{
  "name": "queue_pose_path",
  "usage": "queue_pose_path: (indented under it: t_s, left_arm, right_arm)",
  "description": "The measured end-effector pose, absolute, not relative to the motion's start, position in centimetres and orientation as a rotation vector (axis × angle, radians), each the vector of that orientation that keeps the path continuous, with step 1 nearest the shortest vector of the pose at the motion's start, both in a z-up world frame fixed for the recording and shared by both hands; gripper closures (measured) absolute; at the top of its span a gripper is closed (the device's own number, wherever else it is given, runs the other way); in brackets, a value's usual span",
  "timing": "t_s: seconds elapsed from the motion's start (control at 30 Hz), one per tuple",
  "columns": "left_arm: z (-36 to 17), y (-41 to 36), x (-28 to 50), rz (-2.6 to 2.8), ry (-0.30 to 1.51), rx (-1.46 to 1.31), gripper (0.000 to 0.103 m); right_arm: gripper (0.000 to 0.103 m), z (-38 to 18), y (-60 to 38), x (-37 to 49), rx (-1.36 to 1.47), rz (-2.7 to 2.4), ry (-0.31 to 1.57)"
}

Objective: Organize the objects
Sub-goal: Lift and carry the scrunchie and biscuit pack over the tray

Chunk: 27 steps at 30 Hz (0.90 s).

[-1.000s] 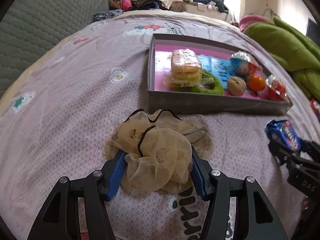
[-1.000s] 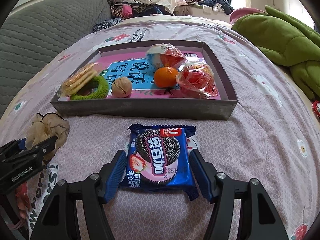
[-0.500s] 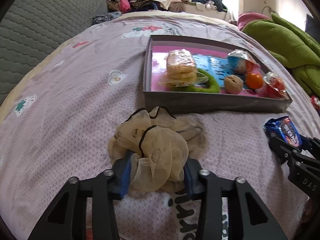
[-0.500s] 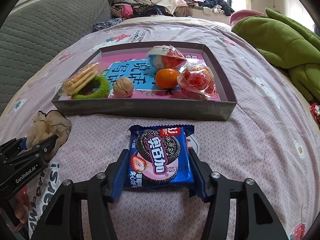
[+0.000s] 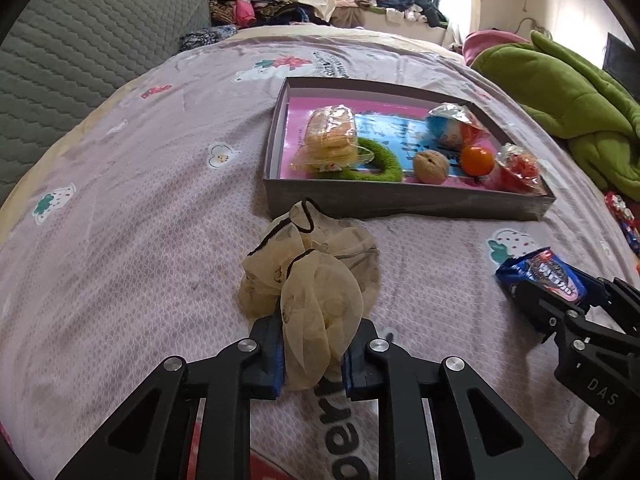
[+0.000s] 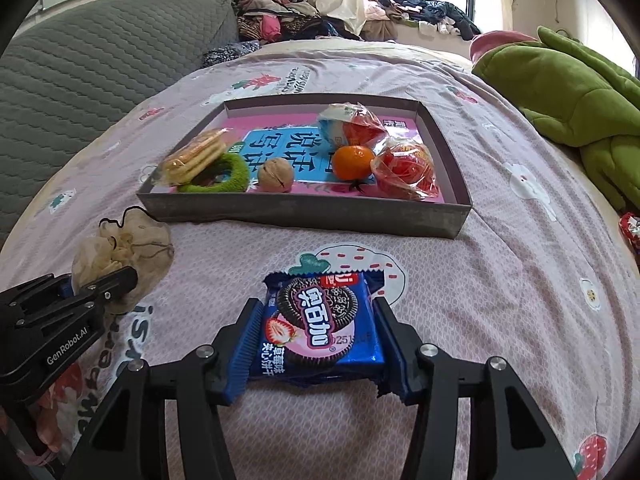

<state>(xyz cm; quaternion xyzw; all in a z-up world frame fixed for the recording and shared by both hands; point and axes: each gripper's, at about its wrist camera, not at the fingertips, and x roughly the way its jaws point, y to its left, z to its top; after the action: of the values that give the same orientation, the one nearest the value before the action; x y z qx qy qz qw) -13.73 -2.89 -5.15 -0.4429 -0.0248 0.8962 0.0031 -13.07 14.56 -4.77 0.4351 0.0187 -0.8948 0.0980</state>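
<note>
Two grips closing on the bed before the tray (image 6: 304, 216): left gripper (image 5: 314, 354) pinches the scrunchie (image 5: 316, 300), soft, light, bunching; right gripper (image 6: 316, 346) squeezes the cookie pack (image 6: 320, 324) by its edges, crinkly, likely fragile.

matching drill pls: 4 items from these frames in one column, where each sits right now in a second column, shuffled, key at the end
Items:
1. beige scrunchie
2. cookie pack
3. orange
4. green blanket

Places:
A. inside the grey tray, beside a walnut
B. between the closing pads of the left tongs
C. heaped at the right edge of the bed, outside the tray
D. between the closing pads of the right tongs

Pairs: 1-B, 2-D, 3-A, 4-C
</note>
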Motion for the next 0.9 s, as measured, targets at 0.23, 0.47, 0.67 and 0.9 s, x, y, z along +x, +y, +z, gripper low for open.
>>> queue_pose_path:
  t_s: [0.23,0.47,0.67,0.9]
  left_arm:
    - [-3.2,-2.0,-12.0,2.816,-0.081,-1.333,0.083]
    - [0.1,-0.8,-10.6,2.838,-0.054,-1.241,0.083]
    - [2.6,-0.6,-10.2,2.857,-0.050,-1.187,0.083]
    - [4.6,-0.4,-10.8,2.869,-0.042,-1.146,0.083]
  right_arm:
    - [0.050,-3.1,14.5,-11.8,1.240,-2.653,0.050]
    - [0.050,-0.7,14.6,-10.4,1.164,-2.670,0.046]
    - [0.050,1.7,15.0,-9.8,1.105,-2.678,0.025]
    - [0.050,4.1,15.2,-10.3,1.049,-2.687,0.020]
